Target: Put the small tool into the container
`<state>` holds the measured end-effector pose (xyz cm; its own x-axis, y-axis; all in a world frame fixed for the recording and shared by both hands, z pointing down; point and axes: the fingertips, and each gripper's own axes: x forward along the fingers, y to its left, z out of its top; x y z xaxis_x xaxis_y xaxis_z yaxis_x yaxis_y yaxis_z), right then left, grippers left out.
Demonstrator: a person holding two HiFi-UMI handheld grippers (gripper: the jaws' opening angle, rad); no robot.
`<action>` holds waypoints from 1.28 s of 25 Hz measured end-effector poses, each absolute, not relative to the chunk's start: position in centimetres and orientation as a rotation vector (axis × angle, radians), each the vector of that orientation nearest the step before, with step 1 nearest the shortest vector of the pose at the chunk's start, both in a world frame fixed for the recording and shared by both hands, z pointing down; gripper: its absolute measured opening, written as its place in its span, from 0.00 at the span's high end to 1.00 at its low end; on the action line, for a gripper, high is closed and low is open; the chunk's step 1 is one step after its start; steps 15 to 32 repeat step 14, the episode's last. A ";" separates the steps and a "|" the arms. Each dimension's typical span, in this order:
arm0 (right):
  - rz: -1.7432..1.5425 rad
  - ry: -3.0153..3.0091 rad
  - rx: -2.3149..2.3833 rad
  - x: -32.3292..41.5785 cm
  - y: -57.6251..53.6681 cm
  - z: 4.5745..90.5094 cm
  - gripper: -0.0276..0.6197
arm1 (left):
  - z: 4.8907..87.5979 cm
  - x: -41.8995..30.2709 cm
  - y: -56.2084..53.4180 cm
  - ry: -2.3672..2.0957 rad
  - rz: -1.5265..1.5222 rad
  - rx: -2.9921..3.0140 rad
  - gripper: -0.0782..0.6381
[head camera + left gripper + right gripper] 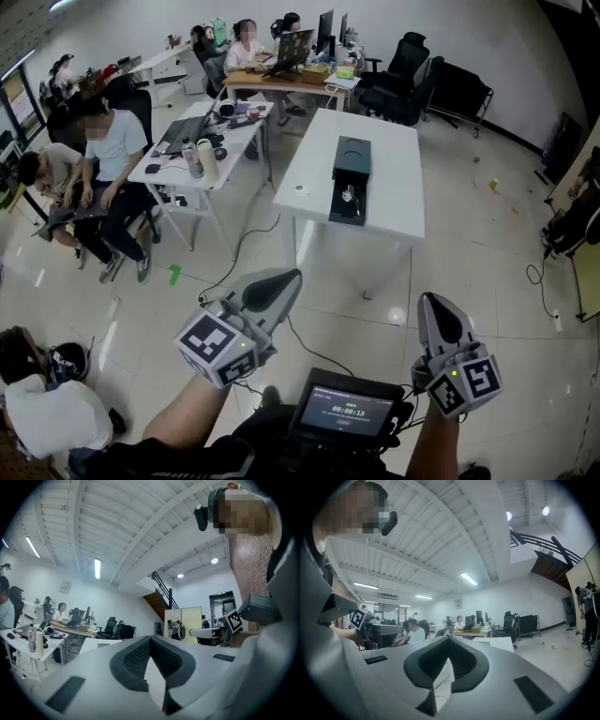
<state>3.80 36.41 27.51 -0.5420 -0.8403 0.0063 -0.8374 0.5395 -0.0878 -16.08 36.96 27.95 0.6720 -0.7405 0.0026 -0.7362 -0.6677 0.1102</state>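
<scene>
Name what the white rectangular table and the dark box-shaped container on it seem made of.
White rectangular table: probably laminate or painted board; smooth, even top.
Dark box-shaped container: perhaps plastic or coated metal; dull flat faces, too small to tell.

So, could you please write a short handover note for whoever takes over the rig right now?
Left gripper: shut, empty, held low, well short of the table.
Right gripper: shut, empty, also held low.
Container: dark, open, on the table.
Tool: too small to tell; a small white item lies left of the container.
Done: nothing picked up.
Left: approach the table, find the tool, put it in the container.
</scene>
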 end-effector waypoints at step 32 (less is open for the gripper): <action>-0.099 2.707 -1.518 4.1 37.5 26.9 0.97 | 27.8 -15.0 37.9 -1.157 -0.069 2.812 0.85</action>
